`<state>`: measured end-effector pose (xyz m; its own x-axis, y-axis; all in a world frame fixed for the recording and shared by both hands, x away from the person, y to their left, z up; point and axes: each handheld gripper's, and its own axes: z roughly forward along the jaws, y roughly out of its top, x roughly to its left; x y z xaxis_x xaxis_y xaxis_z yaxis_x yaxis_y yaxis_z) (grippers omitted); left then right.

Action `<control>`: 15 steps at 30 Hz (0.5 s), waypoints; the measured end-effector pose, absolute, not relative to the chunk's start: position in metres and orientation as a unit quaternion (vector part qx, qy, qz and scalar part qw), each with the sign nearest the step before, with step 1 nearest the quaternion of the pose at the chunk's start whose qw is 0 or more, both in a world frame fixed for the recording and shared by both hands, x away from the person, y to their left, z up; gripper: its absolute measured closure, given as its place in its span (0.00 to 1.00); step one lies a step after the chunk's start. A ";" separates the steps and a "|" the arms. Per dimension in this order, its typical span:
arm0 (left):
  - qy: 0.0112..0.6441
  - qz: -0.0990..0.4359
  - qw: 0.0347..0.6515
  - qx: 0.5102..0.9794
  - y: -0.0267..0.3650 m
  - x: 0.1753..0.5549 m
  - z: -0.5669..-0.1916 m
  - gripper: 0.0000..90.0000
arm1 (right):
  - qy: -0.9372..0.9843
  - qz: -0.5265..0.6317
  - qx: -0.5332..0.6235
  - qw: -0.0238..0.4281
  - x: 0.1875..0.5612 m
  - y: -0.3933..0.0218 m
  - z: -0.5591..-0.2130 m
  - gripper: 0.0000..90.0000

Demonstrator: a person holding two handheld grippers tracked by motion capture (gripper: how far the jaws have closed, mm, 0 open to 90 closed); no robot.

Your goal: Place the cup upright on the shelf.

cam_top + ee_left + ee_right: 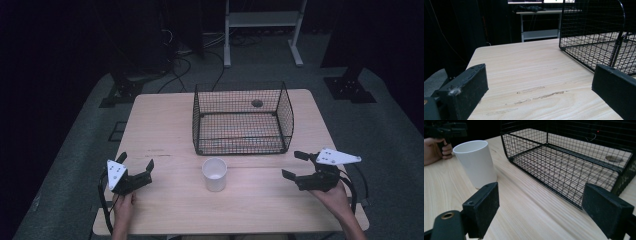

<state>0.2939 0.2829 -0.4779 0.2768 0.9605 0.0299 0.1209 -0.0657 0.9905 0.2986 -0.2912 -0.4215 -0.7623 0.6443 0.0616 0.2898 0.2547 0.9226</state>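
Where the bench [165,125] carried everything, one wire basket [242,119] sat toward its far edge and one white cup [214,174] stood upright before it, near the front edge. The cup stood between the left gripper [135,164] and right gripper [292,165], apart from both; each one's fingers were spread, holding nothing.

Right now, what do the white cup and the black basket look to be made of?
White cup: probably plastic, matte and opaque, with a thin smooth wall and even rim. Black basket: wire mesh, likely coated metal, with a fine see-through grid and thicker frame rods.
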 end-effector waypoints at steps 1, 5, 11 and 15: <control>0.445 0.404 0.519 0.607 0.283 0.294 -0.478 0.00 | 0.775 0.533 0.297 0.166 0.300 -0.289 -0.419 0.15; 0.445 0.404 0.519 0.608 0.283 0.294 -0.478 0.00 | 0.784 0.526 0.286 0.161 0.304 -0.280 -0.414 0.15; 0.445 0.404 0.519 0.607 0.283 0.294 -0.478 0.00 | 0.791 0.526 0.271 0.155 0.306 -0.269 -0.408 0.15; 0.445 0.404 0.520 0.607 0.283 0.294 -0.478 0.00 | 0.796 0.525 0.260 0.153 0.308 -0.261 -0.403 0.15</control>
<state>0.2940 0.2830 -0.4780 0.2771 0.9604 0.0282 0.1205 -0.0639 0.9907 0.3083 -0.2610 -0.4025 -0.8177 0.5749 0.0292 0.2529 0.3132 0.9154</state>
